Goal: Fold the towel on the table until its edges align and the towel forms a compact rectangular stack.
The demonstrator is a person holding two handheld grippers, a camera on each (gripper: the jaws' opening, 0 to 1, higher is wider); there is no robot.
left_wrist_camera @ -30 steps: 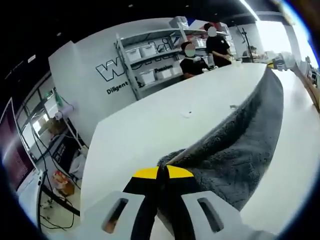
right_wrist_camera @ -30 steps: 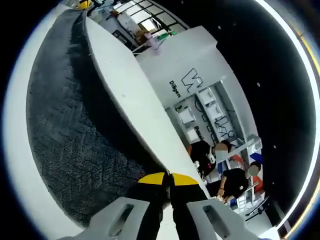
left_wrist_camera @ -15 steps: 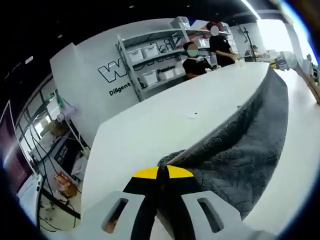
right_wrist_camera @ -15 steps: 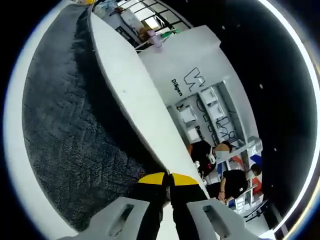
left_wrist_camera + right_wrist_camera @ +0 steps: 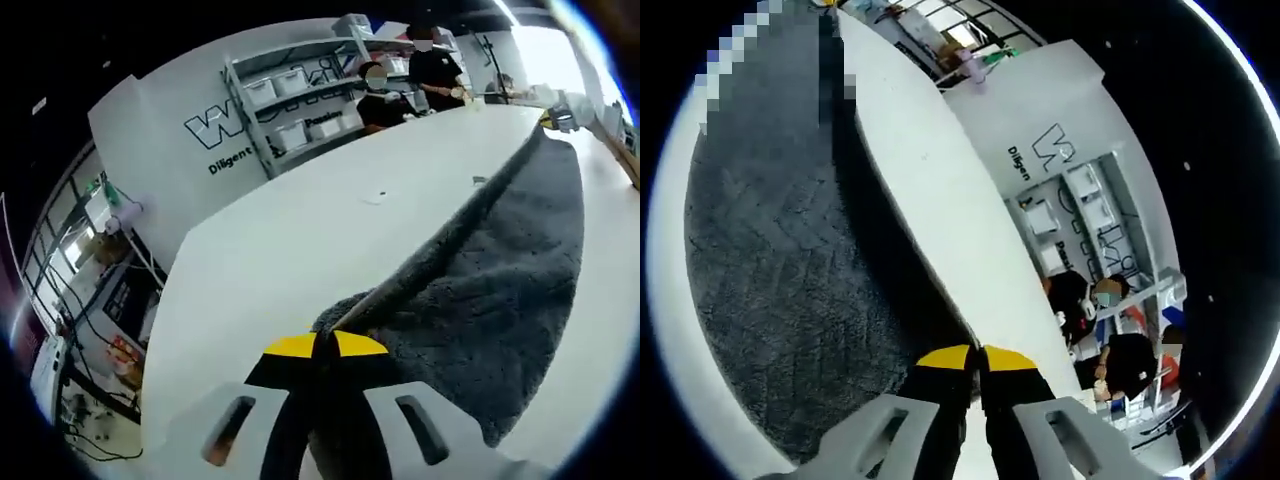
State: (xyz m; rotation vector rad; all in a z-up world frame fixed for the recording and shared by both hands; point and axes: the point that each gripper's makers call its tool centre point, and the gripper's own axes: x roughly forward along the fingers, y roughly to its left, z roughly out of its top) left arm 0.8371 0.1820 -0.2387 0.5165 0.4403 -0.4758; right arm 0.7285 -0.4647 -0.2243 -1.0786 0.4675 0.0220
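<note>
Towel [image 5: 500,270] corners sit pinched in both tongs: the left tongs [image 5: 322,345] are pressed together on one grey corner, and the right tongs [image 5: 976,358] are closed on another corner of the same cloth [image 5: 770,260]. Each pair shows yellow tips over black pads and pale grey bodies, with no gap between the jaws apart from the fabric. From the left tongs the towel's near edge runs taut and straight away across the desk [image 5: 300,230], toward the far end where the other yellow-tipped tool shows small. The cloth is a thick, dark grey terry with a faint herringbone weave and a thin hemmed border; most of it lies spread on the smooth white desk, with the held edge lifted slightly. Judging by that raised, stretched edge, the step in hand looks like the first fold: one long side gripped at both ends. The next move would call for carrying both corners over together, at equal height and pace, to the opposite edge so the hems meet squarely. Beyond the desk stand metal shelves [image 5: 290,100] with white bins against a white lettered wall, and people [image 5: 400,85] near the desk's far end.
</note>
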